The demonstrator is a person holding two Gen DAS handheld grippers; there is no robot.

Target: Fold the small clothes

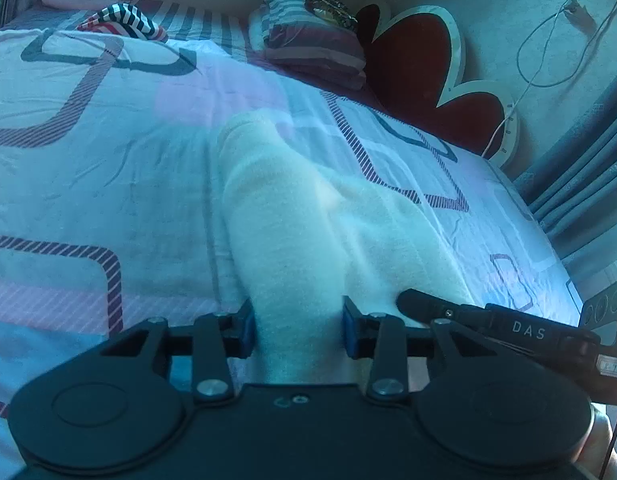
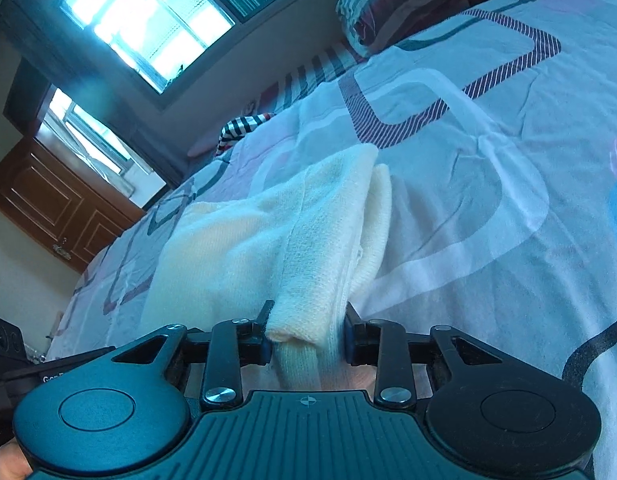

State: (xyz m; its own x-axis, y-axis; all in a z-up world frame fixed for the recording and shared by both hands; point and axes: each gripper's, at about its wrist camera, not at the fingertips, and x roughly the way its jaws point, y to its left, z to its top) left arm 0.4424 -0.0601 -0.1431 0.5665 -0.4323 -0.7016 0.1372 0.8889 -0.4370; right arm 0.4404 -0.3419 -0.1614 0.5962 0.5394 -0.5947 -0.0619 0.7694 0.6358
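Observation:
A small cream knitted garment [image 1: 308, 224] lies on the patterned bedspread [image 1: 88, 160]. My left gripper [image 1: 296, 328] straddles the garment's near end with its blue pads apart on either side, open. The right gripper's finger [image 1: 428, 306] shows just to the right on the cloth. In the right wrist view my right gripper [image 2: 306, 334] has a bunched fold of the cream garment [image 2: 268, 232] between its fingers; the jaws stand fairly wide and press the thick fold on both sides.
A striped folded blanket [image 1: 312, 44] and a red heart-shaped headboard [image 1: 420, 68] are at the bed's far end. A black-and-white striped cloth [image 1: 124, 20] lies far left. Curtains [image 1: 580, 168] hang right. A window [image 2: 148, 20] and wooden door [image 2: 56, 204] show.

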